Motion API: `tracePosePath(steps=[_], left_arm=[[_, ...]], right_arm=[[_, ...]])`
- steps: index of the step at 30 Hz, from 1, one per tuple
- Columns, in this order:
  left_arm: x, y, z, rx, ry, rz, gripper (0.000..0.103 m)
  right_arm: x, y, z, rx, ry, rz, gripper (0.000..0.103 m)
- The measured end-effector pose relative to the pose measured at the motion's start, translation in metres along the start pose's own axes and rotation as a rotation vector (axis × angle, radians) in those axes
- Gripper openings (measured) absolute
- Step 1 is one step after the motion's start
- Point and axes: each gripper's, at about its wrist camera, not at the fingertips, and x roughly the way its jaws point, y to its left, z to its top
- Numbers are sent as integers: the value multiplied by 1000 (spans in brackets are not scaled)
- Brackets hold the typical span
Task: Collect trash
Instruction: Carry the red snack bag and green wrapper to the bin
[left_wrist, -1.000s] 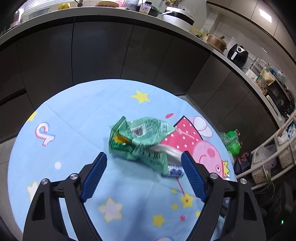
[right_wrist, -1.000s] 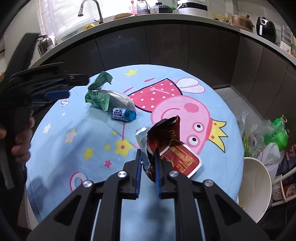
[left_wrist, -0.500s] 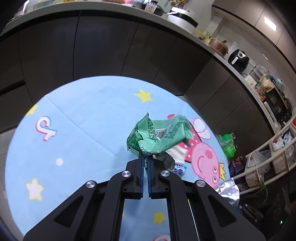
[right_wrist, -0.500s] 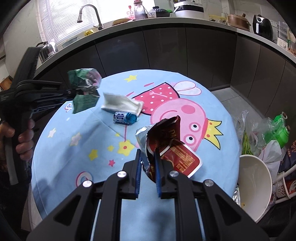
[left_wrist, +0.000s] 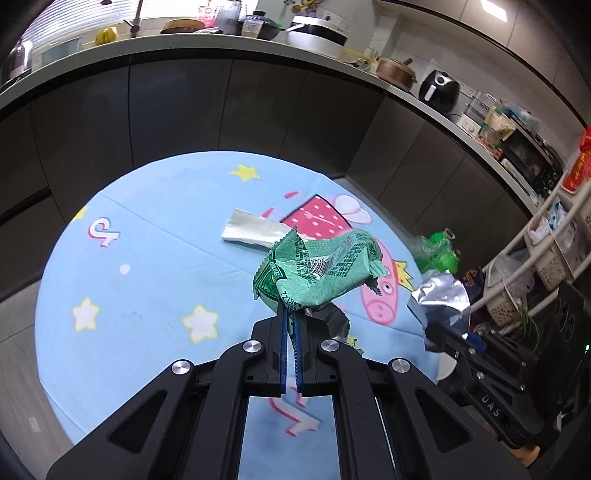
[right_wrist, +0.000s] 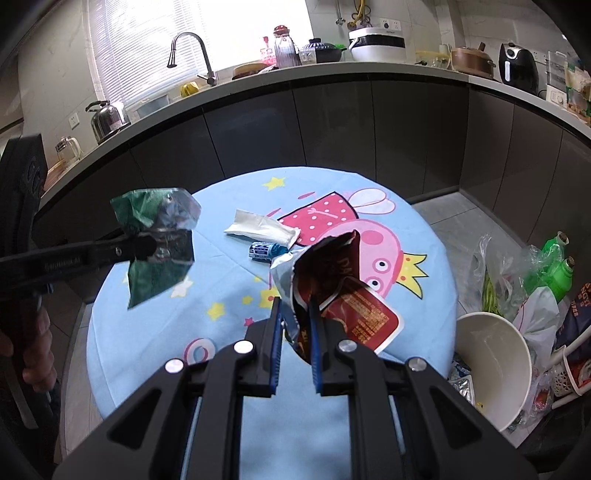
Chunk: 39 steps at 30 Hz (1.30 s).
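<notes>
We have two pieces lifted: the left hand-held gripper is clamped on the green wrapper, the right hand-held gripper on the red packet. The white wrapper and blue roll remain mid-surface, uncollected.

The green wrapper carries a barcode with a partly legible digit string reading roughly "01348"; its other lettering is too crumpled to read. "DAS" is printed in pale letters on the black body of the right gripper. The red wrapper shows the large letters "DA" and fine print too small to read
</notes>
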Motion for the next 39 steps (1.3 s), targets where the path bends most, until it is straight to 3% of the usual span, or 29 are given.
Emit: tracePosePath(steps=[9,21,39], left_arm=[[0,-56,-18,89,21,-43,3],[18,-116,-19,185,53,-92,3],[51,-171,-19,266,109,-106,3]], right_arm=[[-40,-23,-8,36,-53,-29,14],[-66,-82,-29,154,-74,-103,14],[-52,-159,-70,338,-24,-161,14]])
